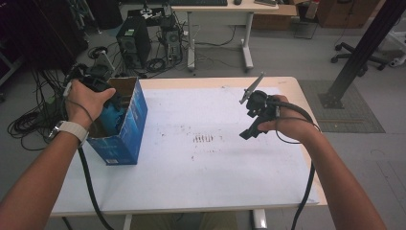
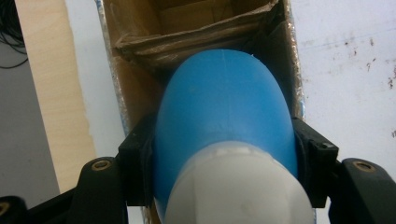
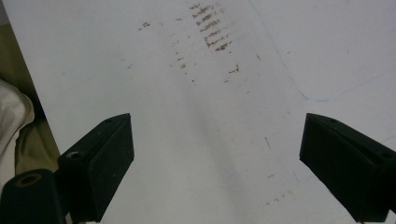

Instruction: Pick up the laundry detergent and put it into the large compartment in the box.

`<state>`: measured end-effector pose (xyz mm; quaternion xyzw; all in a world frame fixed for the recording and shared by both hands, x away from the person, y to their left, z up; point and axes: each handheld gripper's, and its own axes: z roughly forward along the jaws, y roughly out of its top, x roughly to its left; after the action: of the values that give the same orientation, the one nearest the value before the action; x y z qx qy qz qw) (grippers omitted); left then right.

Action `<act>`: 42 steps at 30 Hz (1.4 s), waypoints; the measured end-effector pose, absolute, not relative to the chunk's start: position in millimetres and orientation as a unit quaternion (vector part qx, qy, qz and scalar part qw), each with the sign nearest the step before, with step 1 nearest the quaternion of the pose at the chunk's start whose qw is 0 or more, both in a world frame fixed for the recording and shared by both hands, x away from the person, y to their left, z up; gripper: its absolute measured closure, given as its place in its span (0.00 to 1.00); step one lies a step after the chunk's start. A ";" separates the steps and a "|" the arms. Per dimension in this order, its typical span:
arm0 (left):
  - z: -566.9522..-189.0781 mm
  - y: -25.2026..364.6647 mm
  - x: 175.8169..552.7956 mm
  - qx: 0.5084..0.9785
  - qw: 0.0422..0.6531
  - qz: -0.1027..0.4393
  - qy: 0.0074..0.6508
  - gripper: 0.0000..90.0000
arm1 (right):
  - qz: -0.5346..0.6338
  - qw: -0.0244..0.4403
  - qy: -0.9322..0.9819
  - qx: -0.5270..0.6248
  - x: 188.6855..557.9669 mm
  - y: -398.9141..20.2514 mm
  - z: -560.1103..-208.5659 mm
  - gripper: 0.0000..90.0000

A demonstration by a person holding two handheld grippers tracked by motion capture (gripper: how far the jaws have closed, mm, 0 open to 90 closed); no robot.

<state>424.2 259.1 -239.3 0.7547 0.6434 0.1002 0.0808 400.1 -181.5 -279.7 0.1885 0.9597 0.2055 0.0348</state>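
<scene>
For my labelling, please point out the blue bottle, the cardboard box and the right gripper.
blue bottle point(image 2: 224, 107): left gripper view, its blue body.
cardboard box point(image 1: 136, 117): high view, its blue outer side.
right gripper point(image 3: 215, 163): right gripper view, midway between its jaws.

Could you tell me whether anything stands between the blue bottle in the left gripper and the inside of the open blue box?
Nothing visible does. The left gripper is shut on the blue bottle, which already points into the open blue box. The cardboard channel ahead looks free up to a crumpled inner flap deeper inside.
</scene>
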 end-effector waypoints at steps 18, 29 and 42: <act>-268.1 261.6 424.0 0.756 0.067 0.097 0.643 0.42 | 0.206 0.034 0.959 0.191 399.1 -182.5 -279.5 0.11; -277.5 261.7 424.4 0.758 0.065 0.093 0.642 0.41 | 0.206 0.034 0.958 0.196 398.2 -185.4 -279.9 0.11; -281.2 262.6 425.6 0.759 0.065 0.092 0.641 0.41 | 0.206 0.032 0.959 0.193 399.2 -182.9 -281.9 0.11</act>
<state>425.6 262.6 -281.2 0.7594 0.6408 0.0923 0.0646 399.2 -182.9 -281.9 0.1934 0.9587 0.2061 0.0316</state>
